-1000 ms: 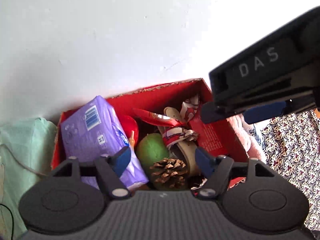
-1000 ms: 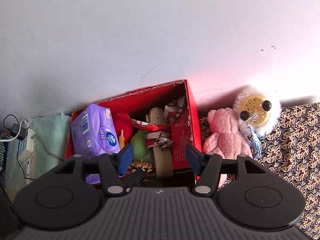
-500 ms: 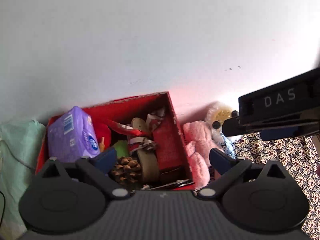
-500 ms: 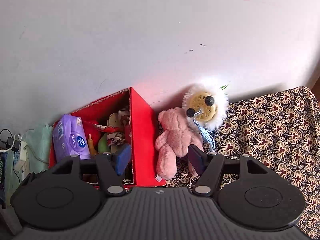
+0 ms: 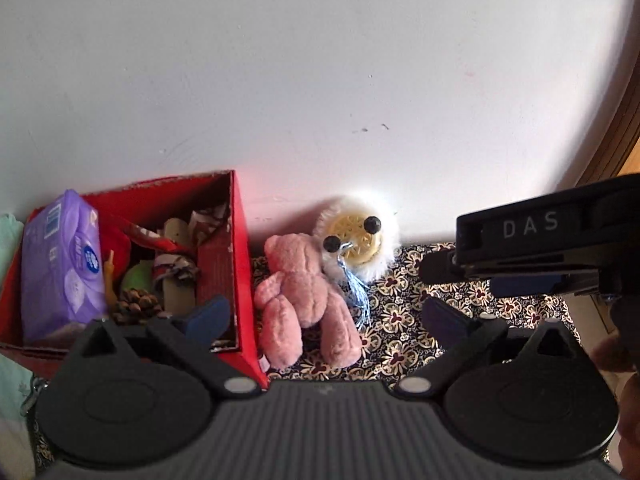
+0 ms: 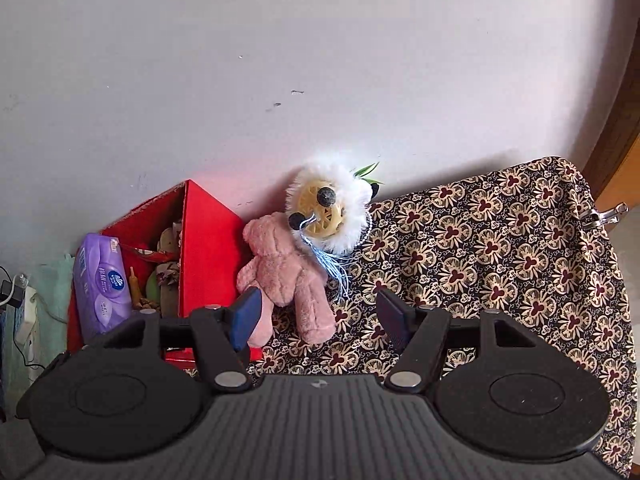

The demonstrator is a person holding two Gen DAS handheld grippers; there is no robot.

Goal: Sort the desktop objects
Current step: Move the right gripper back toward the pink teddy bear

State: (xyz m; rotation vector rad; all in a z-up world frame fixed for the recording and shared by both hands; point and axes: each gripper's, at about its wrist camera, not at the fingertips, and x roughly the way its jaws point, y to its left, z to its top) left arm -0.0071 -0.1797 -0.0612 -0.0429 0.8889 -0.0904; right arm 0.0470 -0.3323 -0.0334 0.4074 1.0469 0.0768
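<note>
Against the white wall (image 5: 320, 80), on a patterned cloth (image 6: 480, 248), a pink plush bear (image 6: 284, 276) lies on its back just beside the right side of a red box (image 5: 224, 264). Its long axis runs from the head, up toward the wall and slightly left, down to the legs, which point toward the cameras and splay a little. Its head end touches a round, white-furred toy (image 6: 328, 208) with a pale yellow lattice face and two dark bead eyes; blue threads hang from that toy over the bear's shoulder.

Both tongs stand apart and empty. The left gripper (image 5: 326, 318) spreads wide, one pad in front of the box and the other over the cloth, with the bear's legs between them in the picture. The right gripper (image 6: 320, 316) is also parted, its left pad just in front of the bear's near leg.

From the left wrist, the box interior shows plainly: a purple tissue pack (image 5: 60, 264), a pine cone (image 5: 136, 304), a green round item (image 5: 136, 278) and strapped sandals (image 5: 176, 272). That view also catches the right gripper's black body marked "DAS". From the right wrist, the box is seen corner-on and its contents are largely hidden, but the cloth's far edge, green leaves (image 6: 366, 170) behind the furry toy and a white power strip (image 6: 24, 312) at far left appear.
</note>
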